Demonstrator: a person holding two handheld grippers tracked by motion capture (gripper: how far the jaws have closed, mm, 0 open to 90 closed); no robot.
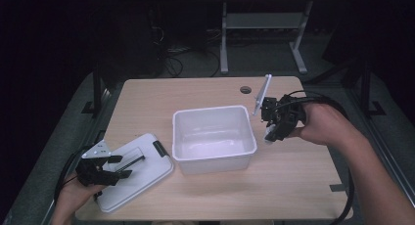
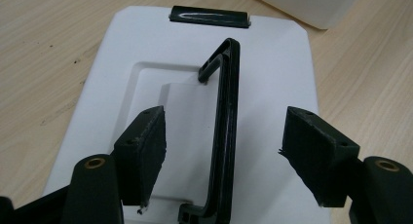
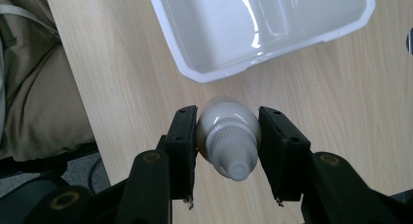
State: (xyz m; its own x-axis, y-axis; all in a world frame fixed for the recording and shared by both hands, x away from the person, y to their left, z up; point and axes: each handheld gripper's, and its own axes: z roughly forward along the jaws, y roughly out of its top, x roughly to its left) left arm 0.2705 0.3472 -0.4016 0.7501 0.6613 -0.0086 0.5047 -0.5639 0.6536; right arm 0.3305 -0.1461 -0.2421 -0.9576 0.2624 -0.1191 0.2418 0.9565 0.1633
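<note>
A white plastic bin (image 1: 214, 137) stands open and empty at the middle of the table. Its white lid (image 1: 131, 172) lies flat to the left, with a black handle (image 2: 225, 126) raised on top and a black latch (image 2: 209, 14) at its far edge. My left gripper (image 1: 117, 166) hovers open over the lid, one jaw on each side of the handle, not touching it. Right of the bin, my right gripper (image 1: 270, 133) is shut on a small white bottle (image 3: 228, 131) with a ribbed cap and nozzle, held above the tabletop beside the bin's rim (image 3: 204, 77).
The wooden table (image 1: 293, 186) has a round cable hole (image 1: 245, 90) at the back. A grey plate (image 1: 261, 94) sticks up from the right gripper. Cables trail from both grippers. Dark floor and a desk frame (image 1: 264, 34) lie beyond the table.
</note>
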